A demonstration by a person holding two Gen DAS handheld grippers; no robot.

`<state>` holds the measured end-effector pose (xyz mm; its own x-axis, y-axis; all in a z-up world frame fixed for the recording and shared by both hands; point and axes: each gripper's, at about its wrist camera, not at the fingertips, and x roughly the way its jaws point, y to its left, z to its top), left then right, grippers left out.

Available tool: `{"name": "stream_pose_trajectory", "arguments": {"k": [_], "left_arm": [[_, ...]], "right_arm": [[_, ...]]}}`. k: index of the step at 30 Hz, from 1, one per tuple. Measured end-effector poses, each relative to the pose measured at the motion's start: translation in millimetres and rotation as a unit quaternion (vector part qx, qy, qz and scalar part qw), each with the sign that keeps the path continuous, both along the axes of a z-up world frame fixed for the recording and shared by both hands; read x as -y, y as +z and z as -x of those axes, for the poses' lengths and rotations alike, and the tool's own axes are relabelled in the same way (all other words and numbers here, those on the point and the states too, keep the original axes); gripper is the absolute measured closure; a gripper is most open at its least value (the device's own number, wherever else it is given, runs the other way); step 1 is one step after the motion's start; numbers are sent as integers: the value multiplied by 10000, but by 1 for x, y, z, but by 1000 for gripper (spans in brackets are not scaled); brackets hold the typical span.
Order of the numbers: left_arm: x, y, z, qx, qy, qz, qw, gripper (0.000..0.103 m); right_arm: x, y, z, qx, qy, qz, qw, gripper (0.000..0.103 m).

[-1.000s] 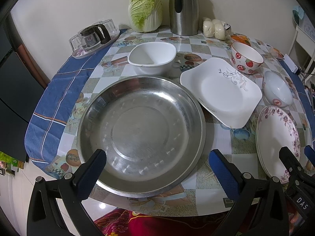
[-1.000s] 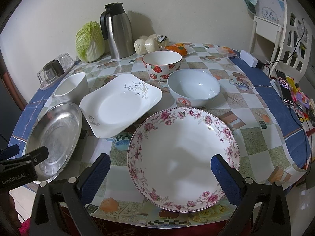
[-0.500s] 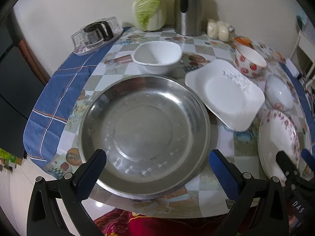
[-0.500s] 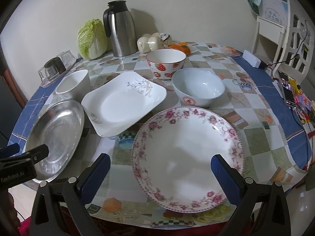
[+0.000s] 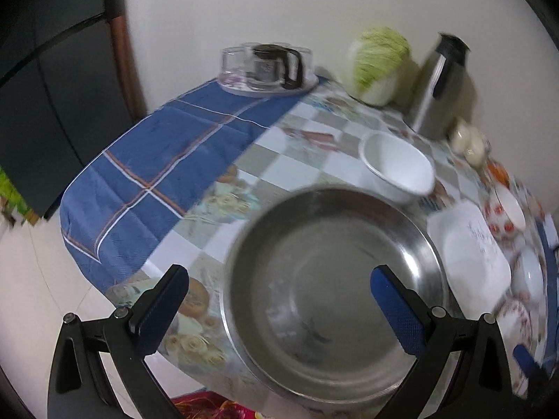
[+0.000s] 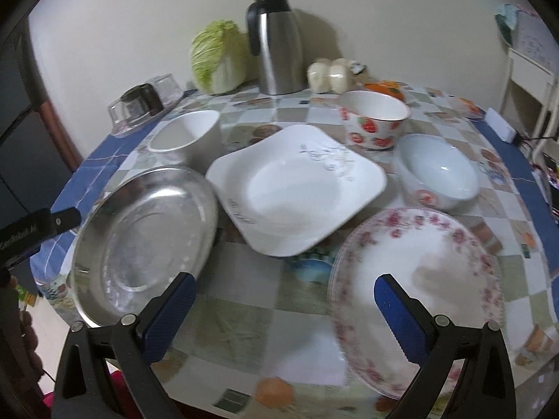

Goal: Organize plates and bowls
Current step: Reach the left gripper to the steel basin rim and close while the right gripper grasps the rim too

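Since half a second ago the left wrist view has swung leftward, so that more of the blue cloth edge of the table (image 5: 146, 174) and the floor is seen, and the steel plate (image 5: 332, 289) now sits under the right finger of the left gripper (image 5: 279, 300). The right wrist view has shifted left too, with the floral plate (image 6: 419, 286) now lying beneath the right finger of the right gripper (image 6: 284, 309) instead of between both. Both grippers are held spread wide, and nothing is pinched.

The steel plate is seen empty at the near left of the table. The white square plate (image 6: 297, 188) lies just beside it, also empty, and the floral plate is near it on the right. Behind, the pale blue bowl (image 6: 436, 171), the strawberry bowl (image 6: 374, 118) and the white bowl (image 6: 188, 136) stand empty.
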<state>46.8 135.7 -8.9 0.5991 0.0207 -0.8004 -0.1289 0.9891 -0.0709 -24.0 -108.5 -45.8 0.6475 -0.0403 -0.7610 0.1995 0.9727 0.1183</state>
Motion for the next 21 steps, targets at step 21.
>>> {"name": "stream_pose_trajectory", "arguments": {"k": [21], "left_arm": [[-36,-51,-35,-852,168,336,9957,26]], "right_arm": [[-39,-34,-44,-546,426,-396,9968,28]]}}
